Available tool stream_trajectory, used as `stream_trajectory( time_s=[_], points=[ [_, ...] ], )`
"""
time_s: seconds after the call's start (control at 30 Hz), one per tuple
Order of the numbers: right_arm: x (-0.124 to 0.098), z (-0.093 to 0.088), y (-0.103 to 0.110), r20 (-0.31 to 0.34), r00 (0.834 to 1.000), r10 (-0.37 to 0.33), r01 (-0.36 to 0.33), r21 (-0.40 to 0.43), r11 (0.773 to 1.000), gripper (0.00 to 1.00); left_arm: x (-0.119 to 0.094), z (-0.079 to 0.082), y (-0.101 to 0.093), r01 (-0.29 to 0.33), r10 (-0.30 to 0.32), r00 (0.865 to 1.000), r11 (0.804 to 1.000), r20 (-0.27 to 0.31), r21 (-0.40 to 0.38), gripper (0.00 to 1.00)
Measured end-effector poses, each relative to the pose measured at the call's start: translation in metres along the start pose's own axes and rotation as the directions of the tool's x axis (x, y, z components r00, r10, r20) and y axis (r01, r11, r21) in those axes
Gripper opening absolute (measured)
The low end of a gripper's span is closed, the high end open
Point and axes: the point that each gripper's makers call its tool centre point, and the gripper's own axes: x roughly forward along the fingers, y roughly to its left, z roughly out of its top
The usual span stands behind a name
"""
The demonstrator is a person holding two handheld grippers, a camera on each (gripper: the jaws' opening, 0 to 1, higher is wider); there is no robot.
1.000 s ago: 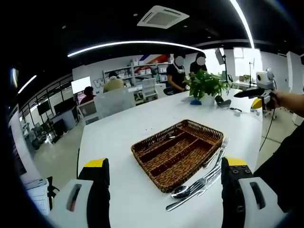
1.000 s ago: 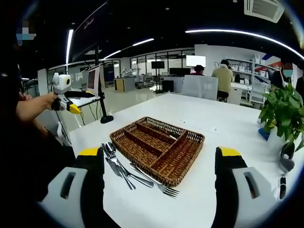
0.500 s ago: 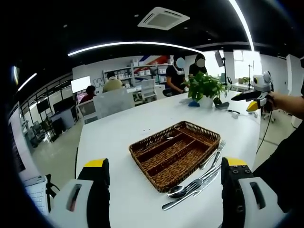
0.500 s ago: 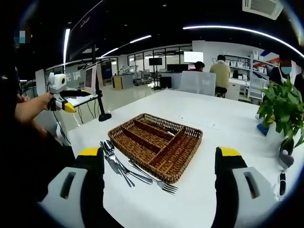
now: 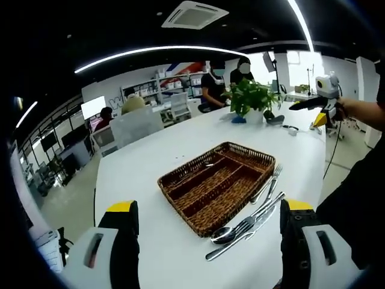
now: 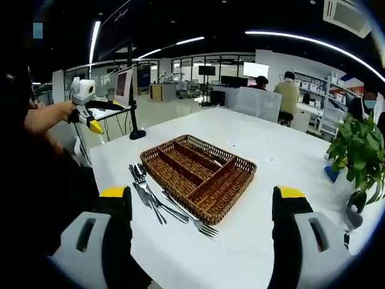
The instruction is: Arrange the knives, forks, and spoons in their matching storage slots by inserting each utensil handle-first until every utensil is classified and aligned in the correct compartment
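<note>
Both hand-held grippers, left point(image 5: 204, 241) & right point(image 6: 201, 232), jaws apart, empty, held off the worktop point(image 6: 283, 156); cutlery pile point(image 6: 153, 198) touching wicker tray point(image 6: 201, 171)'s near side: approach low, pick one pc by mid-handle, slot handle-first.

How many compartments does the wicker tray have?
4: three long slots side by side in the wicker tray, one crosswise slot at its far end. Utensils lie outside, beside it.

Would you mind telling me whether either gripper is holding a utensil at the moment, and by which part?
Nothing is held. The left gripper and the right gripper are both open, and the utensils lie on the table beside the wicker tray.
</note>
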Motion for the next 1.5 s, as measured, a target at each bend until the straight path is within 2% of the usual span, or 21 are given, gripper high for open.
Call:
stream_trajectory(
  time_s=[0.07,0.37,0.4,0.57,0.7,0.83,0.97,1.2,1.33,1.5],
  points=[
    [0.002,0.005,0.002,-0.010,1.000,0.020,-0.021,-0.033,0.999,1.00,-0.002,0.000,0.000,-0.005,0.005,1.000,1.000,0.004,-0.010,0.99],
    [0.025,0.018,0.026,-0.004,0.992,0.128,-0.128,-0.075,0.989,1.00,-0.007,-0.008,-0.005,-0.004,0.004,1.000,1.000,-0.001,-0.015,0.99],
    [0.028,0.021,0.021,-0.001,0.990,0.140,-0.140,-0.082,0.987,1.00,-0.008,-0.008,-0.006,-0.004,0.004,1.000,1.000,-0.001,-0.013,0.99],
    [0.043,0.040,0.038,0.010,0.974,0.226,-0.223,-0.127,0.966,1.00,-0.015,-0.004,-0.009,0.004,-0.004,1.000,1.000,0.012,-0.019,0.99],
    [0.048,0.045,0.046,0.008,0.969,0.248,-0.244,-0.142,0.959,1.00,-0.019,-0.004,-0.008,-0.008,0.008,1.000,1.000,0.014,-0.016,0.99],
    [0.056,0.051,0.054,-0.010,0.959,0.284,-0.281,-0.180,0.943,0.99,-0.022,-0.002,-0.008,-0.009,0.010,1.000,1.000,0.027,-0.027,0.99],
    [0.065,0.058,0.059,-0.004,0.953,0.302,-0.297,-0.180,0.938,0.98,-0.024,0.000,-0.009,-0.011,0.012,0.999,1.000,0.034,-0.024,0.99],
    [0.080,0.047,0.083,-0.032,0.937,0.349,-0.348,-0.217,0.912,0.94,-0.026,-0.004,-0.010,-0.014,0.015,1.000,1.000,0.023,-0.027,0.99],
    [0.093,0.040,0.096,-0.033,0.925,0.380,-0.378,-0.209,0.902,0.88,-0.026,-0.004,-0.006,-0.024,0.025,0.999,0.999,0.024,-0.044,0.99],
    [0.103,0.032,0.107,-0.037,0.916,0.399,-0.398,-0.205,0.894,0.86,-0.027,0.000,-0.004,-0.031,0.033,0.999,0.998,0.036,-0.050,0.99]
  ],
)
